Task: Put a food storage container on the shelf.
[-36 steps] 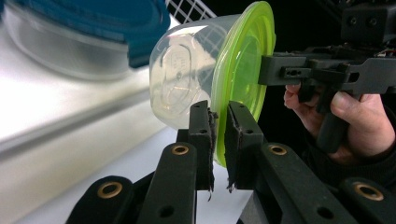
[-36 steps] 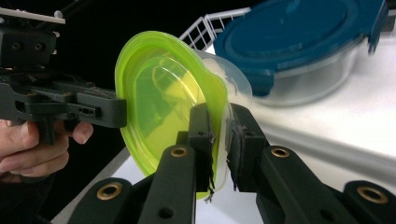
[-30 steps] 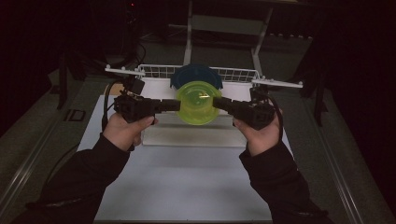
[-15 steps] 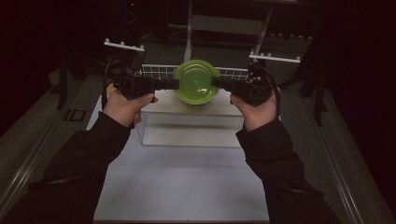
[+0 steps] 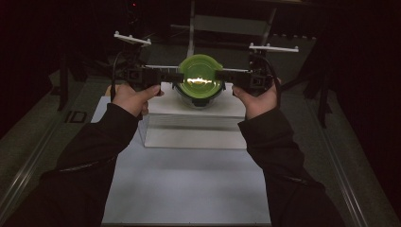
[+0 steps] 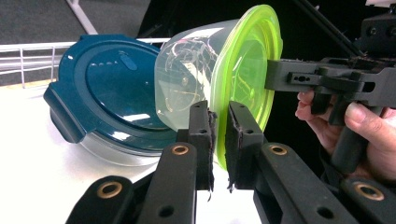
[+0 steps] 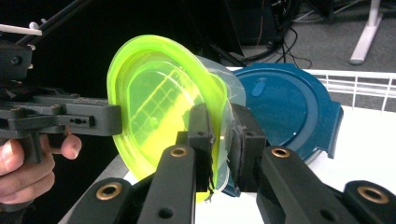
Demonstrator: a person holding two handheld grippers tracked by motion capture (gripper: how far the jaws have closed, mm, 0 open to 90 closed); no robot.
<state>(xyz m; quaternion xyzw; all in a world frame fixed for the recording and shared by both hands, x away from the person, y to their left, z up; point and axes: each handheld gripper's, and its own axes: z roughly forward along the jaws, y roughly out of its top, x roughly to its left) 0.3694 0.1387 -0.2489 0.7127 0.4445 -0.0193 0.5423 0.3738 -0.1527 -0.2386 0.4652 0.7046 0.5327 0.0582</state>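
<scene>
A clear bowl with a lime-green lid (image 5: 199, 80) hangs in the air, tipped so that its lid faces the camera. My left gripper (image 5: 174, 76) is shut on the lid's rim from the left, and my right gripper (image 5: 221, 75) is shut on it from the right. The left gripper view has its pads (image 6: 203, 140) clamped on the green lid's edge (image 6: 247, 70), with the right gripper (image 6: 280, 77) across from it. In the right gripper view the jaws pinch the bowl's rim (image 7: 159, 102), and the left gripper (image 7: 109, 119) holds the far side.
A glass container with a dark blue lid (image 6: 112, 93) (image 7: 285, 107) sits on the white surface behind the held bowl. A white wire rack (image 7: 369, 86) runs behind it. A raised white block (image 5: 194, 123) lies under my hands, on the white tabletop (image 5: 189, 189).
Both grippers have carried the green-lidded bowl up and away from me, and it has tipped toward the camera. The blue-lidded container is now hidden behind it in the high view.
</scene>
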